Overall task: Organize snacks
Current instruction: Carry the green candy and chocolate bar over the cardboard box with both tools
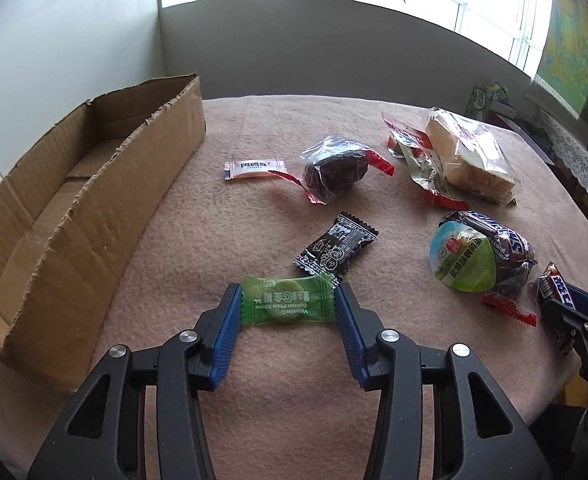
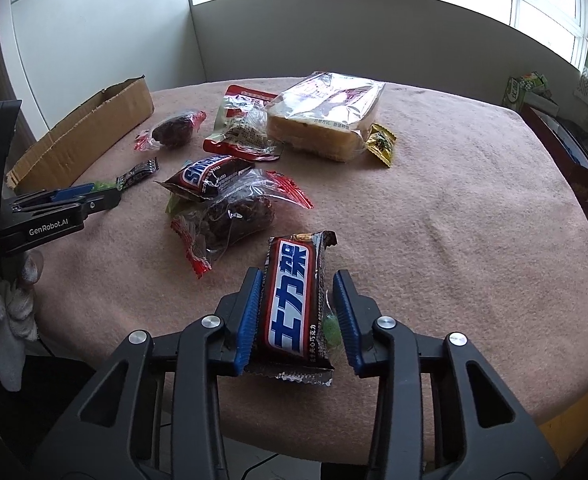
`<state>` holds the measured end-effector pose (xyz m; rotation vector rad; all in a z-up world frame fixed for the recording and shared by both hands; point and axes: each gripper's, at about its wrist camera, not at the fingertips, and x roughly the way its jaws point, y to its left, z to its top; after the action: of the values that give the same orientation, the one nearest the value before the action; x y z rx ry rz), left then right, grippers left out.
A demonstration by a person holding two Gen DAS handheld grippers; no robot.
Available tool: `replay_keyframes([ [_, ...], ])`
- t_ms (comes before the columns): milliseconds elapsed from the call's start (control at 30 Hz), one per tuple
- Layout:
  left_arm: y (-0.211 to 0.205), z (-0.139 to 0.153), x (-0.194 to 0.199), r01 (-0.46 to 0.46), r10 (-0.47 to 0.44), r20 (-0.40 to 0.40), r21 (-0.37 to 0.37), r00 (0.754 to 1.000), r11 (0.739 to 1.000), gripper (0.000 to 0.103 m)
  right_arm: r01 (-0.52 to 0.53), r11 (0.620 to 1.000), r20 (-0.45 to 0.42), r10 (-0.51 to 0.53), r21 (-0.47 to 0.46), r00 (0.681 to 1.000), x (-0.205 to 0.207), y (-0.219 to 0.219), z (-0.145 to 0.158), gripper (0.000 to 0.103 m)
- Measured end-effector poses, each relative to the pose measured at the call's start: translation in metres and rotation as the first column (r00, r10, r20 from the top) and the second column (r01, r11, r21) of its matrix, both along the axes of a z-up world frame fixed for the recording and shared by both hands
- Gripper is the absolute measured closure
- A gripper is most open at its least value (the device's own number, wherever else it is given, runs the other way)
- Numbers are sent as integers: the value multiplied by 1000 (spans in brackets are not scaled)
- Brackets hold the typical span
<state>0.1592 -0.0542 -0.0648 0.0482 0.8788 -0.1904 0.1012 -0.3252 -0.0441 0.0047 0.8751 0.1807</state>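
My left gripper is closed on a green candy packet, one blue pad at each end, low over the pink tablecloth. The cardboard box lies open to its left. My right gripper straddles a brown Snickers bar at the table's near edge; the left pad touches it, a small gap shows on the right. The bar also shows in the left wrist view. The left gripper shows from the side in the right wrist view.
Snacks lie scattered on the table: a black packet, a white sachet, a dark cake in clear wrap, a bread bag, a green-lidded cup, a second Snickers, a yellow packet.
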Motion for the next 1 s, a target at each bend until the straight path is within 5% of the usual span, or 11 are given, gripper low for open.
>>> replay_keyframes([
  [567, 4, 3, -8, 19, -19, 26, -6, 999, 1000, 76, 9, 1000, 25, -10, 12, 1000, -4, 1, 6, 72],
  [1000, 6, 12, -18, 24, -21, 58, -38, 998, 999, 76, 12, 999, 67, -15, 36, 998, -7, -1, 19, 72],
])
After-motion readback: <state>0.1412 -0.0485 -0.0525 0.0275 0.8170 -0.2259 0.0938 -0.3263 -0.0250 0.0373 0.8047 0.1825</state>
